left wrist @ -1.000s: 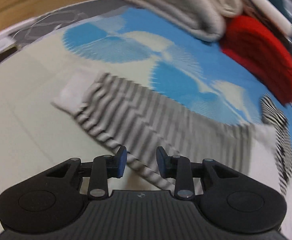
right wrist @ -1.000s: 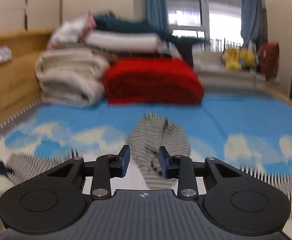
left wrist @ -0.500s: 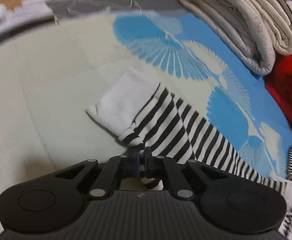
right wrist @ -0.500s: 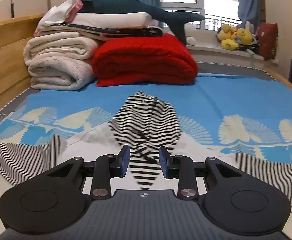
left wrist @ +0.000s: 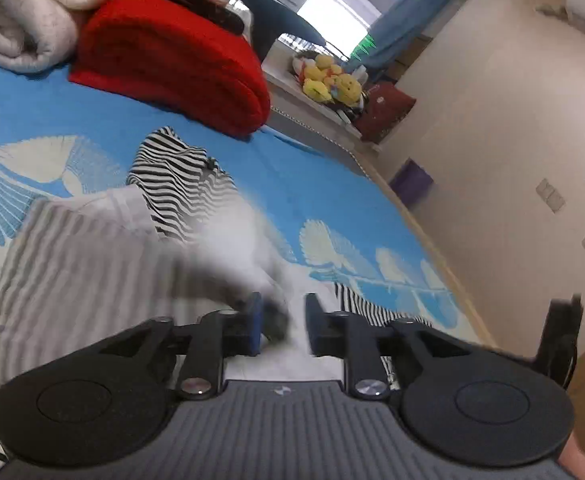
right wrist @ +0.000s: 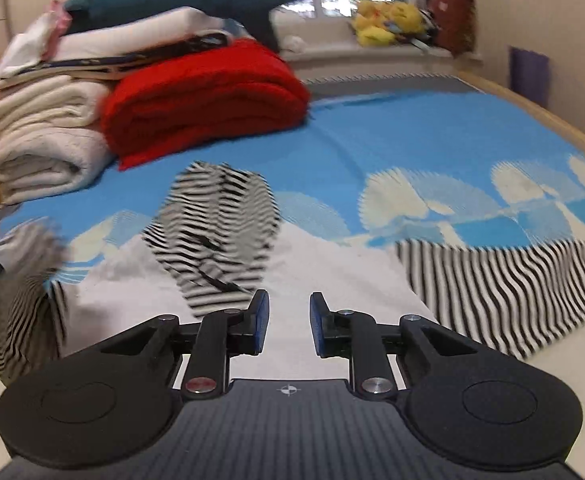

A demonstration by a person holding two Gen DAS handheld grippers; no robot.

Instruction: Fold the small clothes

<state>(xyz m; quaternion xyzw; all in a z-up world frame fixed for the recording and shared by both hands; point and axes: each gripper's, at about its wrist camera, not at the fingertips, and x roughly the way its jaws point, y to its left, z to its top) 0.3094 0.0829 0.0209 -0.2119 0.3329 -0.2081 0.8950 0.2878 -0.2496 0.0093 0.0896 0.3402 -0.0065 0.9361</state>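
A small white garment with black-and-white striped sleeves and hood (right wrist: 216,236) lies spread on the blue patterned bed. In the left wrist view my left gripper (left wrist: 280,330) is open just above the garment; the blurred left sleeve (left wrist: 92,264) lies folded over the white body next to its left finger. The striped hood (left wrist: 180,184) lies beyond. My right gripper (right wrist: 288,326) is open and empty over the white body (right wrist: 332,280). The right sleeve (right wrist: 504,292) lies flat to its right. The left sleeve shows blurred at the far left (right wrist: 28,280).
A red folded blanket (right wrist: 208,96) and cream folded blankets (right wrist: 40,136) are stacked at the head of the bed. Yellow plush toys (right wrist: 388,20) sit on the window sill. The bed's wooden edge (right wrist: 540,116) runs along the right, a wall beyond.
My left gripper, shut on the left sleeve's cuff half a second ago, has swung right over the garment and opened, letting the sleeve go. My right gripper has stayed open and shifted slightly.
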